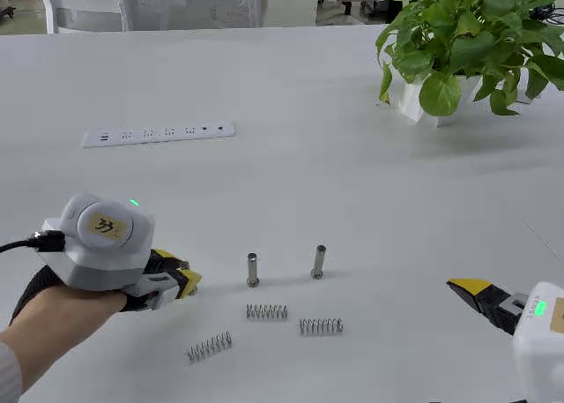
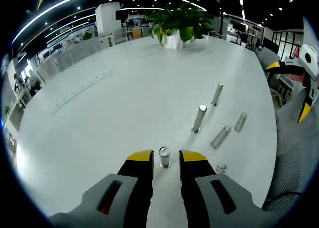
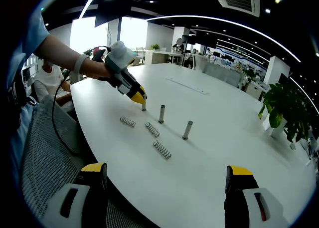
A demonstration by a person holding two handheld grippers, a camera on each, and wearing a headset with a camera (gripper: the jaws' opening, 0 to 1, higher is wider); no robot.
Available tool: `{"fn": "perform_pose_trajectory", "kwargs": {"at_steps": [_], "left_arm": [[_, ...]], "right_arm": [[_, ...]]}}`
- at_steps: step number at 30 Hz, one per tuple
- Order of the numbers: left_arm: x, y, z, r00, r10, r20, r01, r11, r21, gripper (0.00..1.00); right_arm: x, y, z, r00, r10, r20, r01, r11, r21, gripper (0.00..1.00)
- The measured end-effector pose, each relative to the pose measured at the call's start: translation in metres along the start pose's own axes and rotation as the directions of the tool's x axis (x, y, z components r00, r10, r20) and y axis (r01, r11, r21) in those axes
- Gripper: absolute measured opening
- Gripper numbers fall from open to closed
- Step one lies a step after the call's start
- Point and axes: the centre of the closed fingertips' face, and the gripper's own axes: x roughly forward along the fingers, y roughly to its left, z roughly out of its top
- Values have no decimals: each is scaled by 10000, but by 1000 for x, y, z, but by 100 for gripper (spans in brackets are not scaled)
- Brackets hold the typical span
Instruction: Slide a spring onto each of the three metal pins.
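Bright strip lights are running across the dark ceiling of an open office, with desks and partitions sitting far behind. A wide white surface (image 1: 352, 182) is carrying everything. A power strip (image 1: 159, 134) is lying flat toward its far left, and a leafy plant (image 1: 467, 33) in a white pot is standing at its far right. In the right gripper view, a mesh chair (image 3: 45, 153) is showing beside the near edge of the surface.

Toward the near side, a first pin (image 1: 253, 269) and a second pin (image 1: 318, 261) are standing upright side by side, apart from each other. A third pin (image 2: 164, 156) is standing upright just left of them, between the yellow tips of the left tongs (image 2: 166, 160). Those tips are sitting narrowly open, with a thin gap showing on each side of the pin, so they are not clamping it. A hand (image 1: 62, 306) is holding these tongs low over the surface.

Three springs are lying on their sides in front of the pins, all bare of any pin. The first spring (image 1: 266, 311) is lying nearest the first pin, the second spring (image 1: 321, 326) is lying just to its right, and the third spring (image 1: 209, 347) is lying further left and nearer.

The right tongs (image 3: 167, 170) are spreading wide and holding nothing, well apart from the pins at the near right.
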Motion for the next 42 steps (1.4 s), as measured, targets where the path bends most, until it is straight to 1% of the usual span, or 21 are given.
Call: {"fn": "perform_pose_trajectory", "kwargs": {"at_steps": [2,4,9,11,12,13,14,16,20,24,25,26,29,30,32,33,35,36,39,40,42], "left_arm": [[0,-3,0,10000,-68,63,68,10000,-24,21],[0,-4,3,9996,-124,249,125,9999,-33,23],[-1,-7,3,9988,-291,406,299,9994,-182,38],[-1,-8,3,9982,-342,501,354,9991,-229,46],[-2,-9,5,9969,-404,669,425,9987,-292,50],[-3,-10,6,9955,-462,833,509,9972,-556,52],[-4,-10,5,9953,-516,825,574,9960,-688,56],[-5,-9,7,9933,-484,1046,554,9963,-652,63],[-6,-11,8,9903,-626,1239,718,9949,-710,81],[-9,-13,8,9882,-677,1377,754,9958,-515,98],[-10,-14,9,9855,-819,1487,912,9942,-565,99],[-11,-17,12,9794,-1057,1719,1206,9896,-789,99],[-14,-16,8,9840,-881,1550,993,9929,-659,99],[-16,-18,9,9805,-992,1698,1116,9916,-655,99],[-18,-17,7,9818,-936,1651,1077,9911,-786,99],[-21,-18,9,9785,-977,1817,1130,9907,-757,99],[-23,-16,7,9809,-916,1715,1048,9921,-694,99],[-25,-16,7,9798,-923,1774,1050,9924,-634,99],[-30,-16,4,9812,-895,1708,1014,9929,-627,99],[-31,-18,5,9785,-974,1816,1106,9918,-639,99],[-34,-18,4,9785,-880,1866,1022,9924,-679,99]], "right_arm": [[0,-1,0,10000,-21,5,21,10000,3,99],[0,-2,0,10000,-36,10,36,10000,35,99],[0,-5,-2,10000,-80,-32,81,10000,58,99],[1,-5,-3,9999,-78,-74,78,9999,64,99],[1,-5,-3,9999,-82,-86,82,9999,59,99],[1,-6,-4,9999,-81,-99,82,10000,55,99],[1,-5,-4,9999,-70,-114,71,10000,61,99],[2,-5,-4,9999,-61,-114,61,10000,43,99],[3,-4,-4,9999,-40,-138,41,10000,29,99],[4,-4,-4,9998,-31,-173,31,10000,2,99],[4,-5,-4,9998,-49,-184,48,10000,-9,99],[4,-5,-4,9998,-67,-179,67,10000,-17,99],[4,-7,-4,9998,-100,-164,100,10000,-6,99],[4,-7,-4,9998,-100,-151,100,9999,-8,99],[5,-7,-4,9998,-91,-153,91,10000,-5,99],[5,-7,-4,9998,-89,-176,89,10000,-31,99],[5,-7,-4,9998,-78,-182,77,10000,-54,99],[5,-7,-4,9998,-66,-188,65,10000,-59,99],[6,-8,-4,9997,-42,-235,40,9999,-111,99],[6,-8,-4,9997,-31,-238,28,9999,-128,99],[7,-8,-4,9997,-3,-256,-1,9999,-146,99]]}}
